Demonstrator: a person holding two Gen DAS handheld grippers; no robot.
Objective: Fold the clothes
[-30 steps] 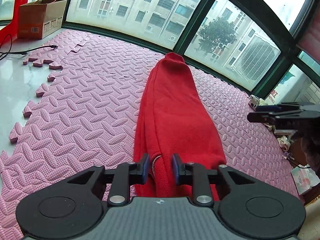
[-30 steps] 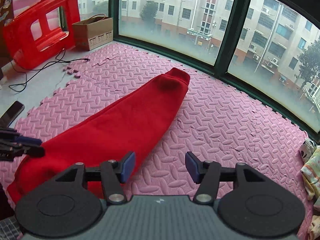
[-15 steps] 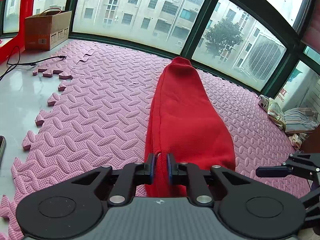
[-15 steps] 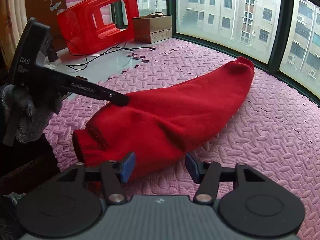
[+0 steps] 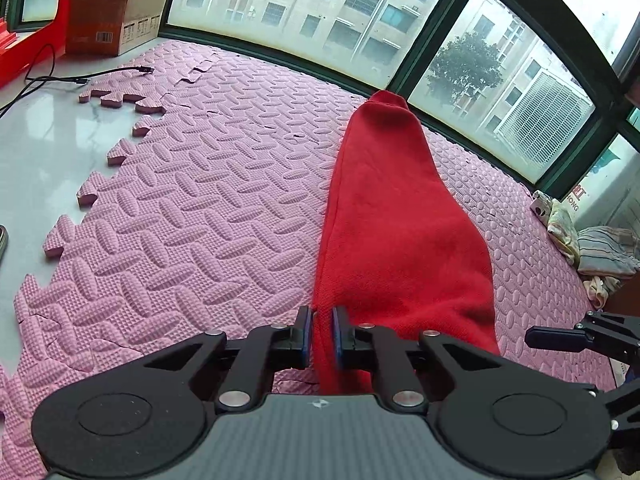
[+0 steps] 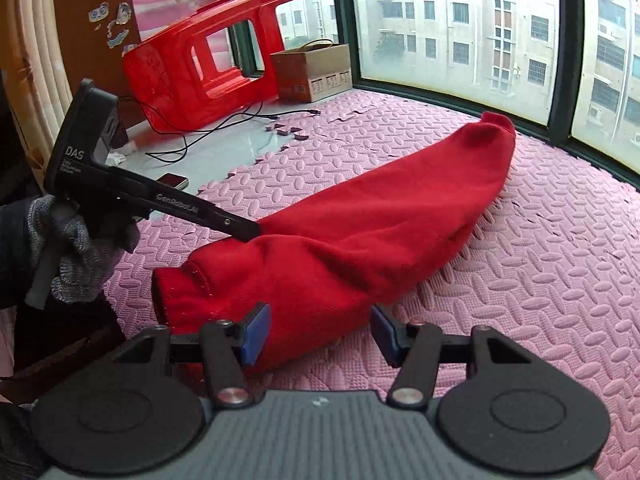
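A long red fleece garment (image 5: 392,216) lies stretched across the pink foam mat (image 5: 208,216), its far end near the window. My left gripper (image 5: 321,334) is shut on the garment's near edge and lifts it slightly. In the right wrist view the garment (image 6: 360,240) runs from near left to far right, and the left gripper (image 6: 248,232) pinches its near end from the left. My right gripper (image 6: 318,332) is open, its jaws wide apart just over the garment's near side. It also shows in the left wrist view (image 5: 560,338) at the right edge.
A red plastic stool (image 6: 208,60) lies on its side by a cardboard box (image 6: 312,72) at the far left. A black cable (image 6: 208,136) and a phone (image 6: 172,180) lie on the white floor. A pile of clothes (image 5: 592,248) sits at the mat's right edge.
My left gripper closed on the garment's near edge and raised it. My right gripper swung left and came close to the garment's near end, still open.
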